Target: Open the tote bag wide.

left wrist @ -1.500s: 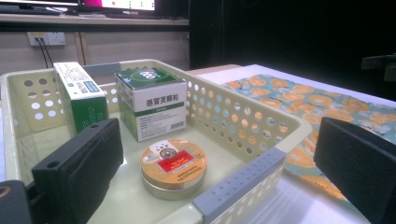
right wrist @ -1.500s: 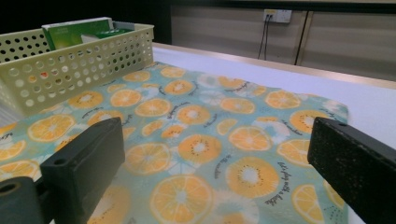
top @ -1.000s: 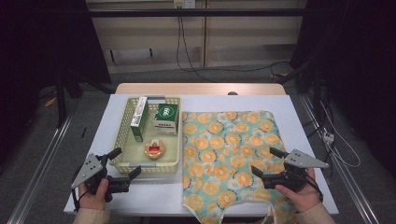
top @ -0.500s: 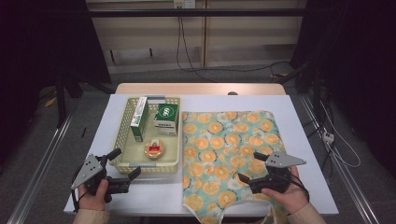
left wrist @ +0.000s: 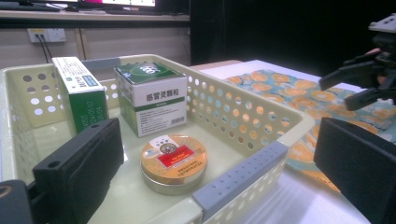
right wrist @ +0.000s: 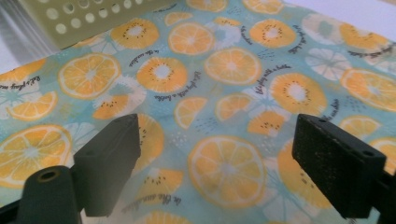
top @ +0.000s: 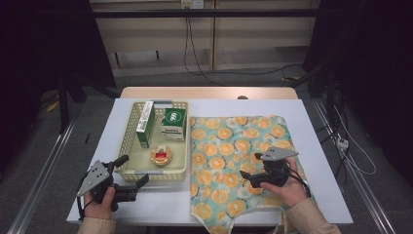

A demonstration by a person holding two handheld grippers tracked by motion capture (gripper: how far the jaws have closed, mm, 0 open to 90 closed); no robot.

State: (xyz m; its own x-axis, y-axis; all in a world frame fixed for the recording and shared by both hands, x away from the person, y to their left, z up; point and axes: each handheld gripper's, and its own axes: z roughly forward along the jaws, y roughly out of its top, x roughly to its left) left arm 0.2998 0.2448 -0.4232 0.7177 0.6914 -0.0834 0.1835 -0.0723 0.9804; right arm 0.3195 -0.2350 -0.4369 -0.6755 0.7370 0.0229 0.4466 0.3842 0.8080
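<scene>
A white tabletop (top: 311,146) stands in a dark room with cables hanging along the back wall. On it lies a cloth (top: 234,151) printed with orange slices, spread flat beside a pale basket (top: 127,146) that holds two green boxes and a round tin (top: 160,155).

The right gripper (top: 249,176) hovers low over the near half of the cloth, with its jaws spread wide and nothing between them; they have just been closing a little. The left gripper (top: 130,171) rests by the basket's near rim, its jaws spread too and empty; in the left gripper view they straddle the basket's corner.

The likely next move is a pinch on the cloth, and that is where trouble could come. The fabric lies flat and thin, so the jaws may slide over it and close on nothing, or catch a mere wrinkle that slips free when lifted. A pull towards the basket could drag the cloth against its wall and nudge it. The cloth's strings hang off the near edge and might snag the person's sleeve (top: 307,219).
</scene>
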